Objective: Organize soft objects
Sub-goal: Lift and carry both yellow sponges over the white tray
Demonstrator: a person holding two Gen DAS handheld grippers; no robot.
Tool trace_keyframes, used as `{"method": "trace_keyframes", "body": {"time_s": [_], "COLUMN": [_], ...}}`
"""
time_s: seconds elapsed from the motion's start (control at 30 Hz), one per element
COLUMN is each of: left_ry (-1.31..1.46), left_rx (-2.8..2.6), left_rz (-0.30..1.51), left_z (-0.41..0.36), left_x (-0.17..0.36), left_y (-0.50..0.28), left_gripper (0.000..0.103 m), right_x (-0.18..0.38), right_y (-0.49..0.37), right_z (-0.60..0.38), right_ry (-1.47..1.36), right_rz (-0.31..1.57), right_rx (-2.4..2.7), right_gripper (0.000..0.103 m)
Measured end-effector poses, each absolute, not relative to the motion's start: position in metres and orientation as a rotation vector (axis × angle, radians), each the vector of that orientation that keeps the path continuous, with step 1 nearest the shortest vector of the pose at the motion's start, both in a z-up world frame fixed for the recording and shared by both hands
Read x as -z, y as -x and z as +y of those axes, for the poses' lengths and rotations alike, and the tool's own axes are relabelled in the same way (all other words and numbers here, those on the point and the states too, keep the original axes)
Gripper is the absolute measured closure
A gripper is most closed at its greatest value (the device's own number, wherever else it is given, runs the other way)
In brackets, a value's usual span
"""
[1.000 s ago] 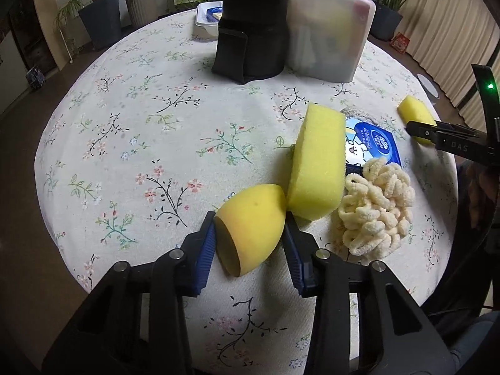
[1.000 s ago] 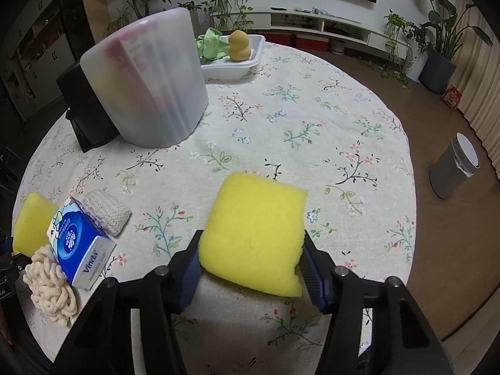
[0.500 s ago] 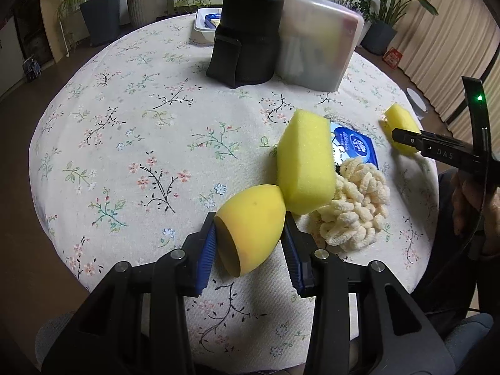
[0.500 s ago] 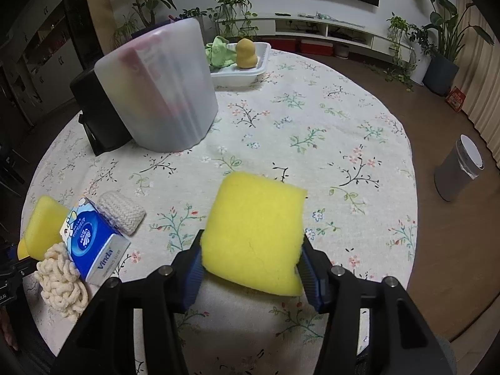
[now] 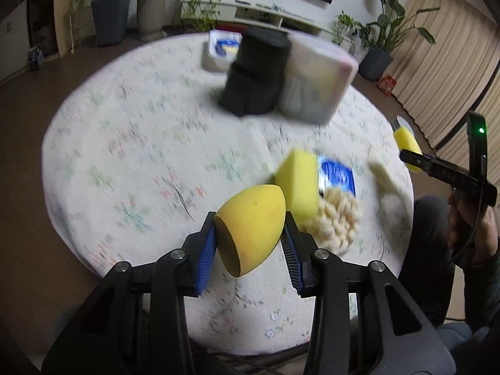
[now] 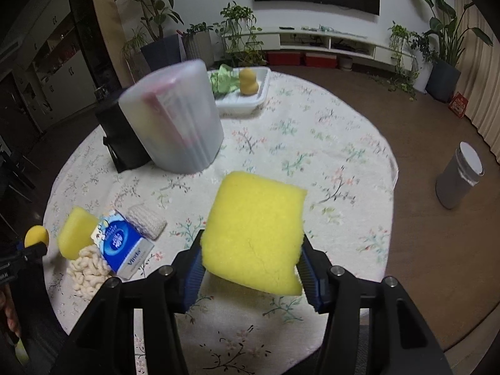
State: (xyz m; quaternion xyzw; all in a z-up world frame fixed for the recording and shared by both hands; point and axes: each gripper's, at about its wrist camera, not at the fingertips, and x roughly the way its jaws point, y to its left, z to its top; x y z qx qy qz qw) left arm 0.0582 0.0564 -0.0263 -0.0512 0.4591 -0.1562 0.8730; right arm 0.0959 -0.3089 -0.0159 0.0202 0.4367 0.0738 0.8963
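Square sponge (image 6: pixel 253 234) — porous matt foam; egg sponge (image 5: pixel 250 228) smooth; tablecloth (image 6: pixel 328 143) — floral woven cloth.

2 wrist cams, shared table (image 5: pixel 131 143) center.

A: What sits at the back of the tabletop (image 6: pixel 343 143)?
B: A tray (image 6: pixel 247 101) holding a cloth (image 6: pixel 223 78) and a duck toy (image 6: pixel 247 82), behind the two canisters (image 6: pixel 175 118).
A: And nearer?
B: The tissue pack (image 6: pixel 125 245) lies between a sponge (image 6: pixel 75 232) on its left and a knitted pad (image 6: pixel 147 222) behind, with the noodle mitt (image 6: pixel 87 268) in front
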Motion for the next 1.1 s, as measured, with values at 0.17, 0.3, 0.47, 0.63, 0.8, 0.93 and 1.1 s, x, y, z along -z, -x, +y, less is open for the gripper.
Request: {"method": "trace_keyframes", "body": {"time_s": [0.17, 0.3, 0.47, 0.63, 0.8, 0.93, 1.1], "left_ry": [0.082, 0.022, -0.018, -0.095, -0.175, -0.177, -0.198], "left_rx": [0.319, 0.315, 0.328, 0.369, 0.46, 0.487, 0.535], "left_rz": [0.896, 0.833, 0.8, 0.805, 0.832, 0.863, 0.912], "left_z": [0.066, 0.071, 0.073, 0.054, 0.023, 0.007, -0.005], "left_x": [-0.007, -0.042, -0.072, -0.083, -0.066, -0.041, 0.0], "left_y": [-0.089, -0.136, -0.213, -0.289, -0.356, -0.398, -0.421], "left_gripper": [0.065, 0.065, 0.065, 0.065, 0.064, 0.064, 0.064], "right_x": [-0.021, -0.056, -0.09, -0.098, -0.082, -0.06, -0.03], "right_y": [-0.11, -0.143, -0.201, -0.279, -0.351, -0.397, -0.435], "right_z": [-0.324, -0.339, -0.343, -0.331, -0.302, -0.276, -0.25], "right_ry": [-0.031, -0.011, 0.034, 0.048, 0.103, 0.141, 0.19], "right_rz": [0.836, 0.774, 0.729, 0.771, 0.846, 0.917, 0.98], "right_rx": [-0.156, -0.153, -0.182, -0.266, -0.33, -0.398, -0.439], "right_gripper": [0.047, 0.047, 0.047, 0.047, 0.047, 0.047, 0.047]}}
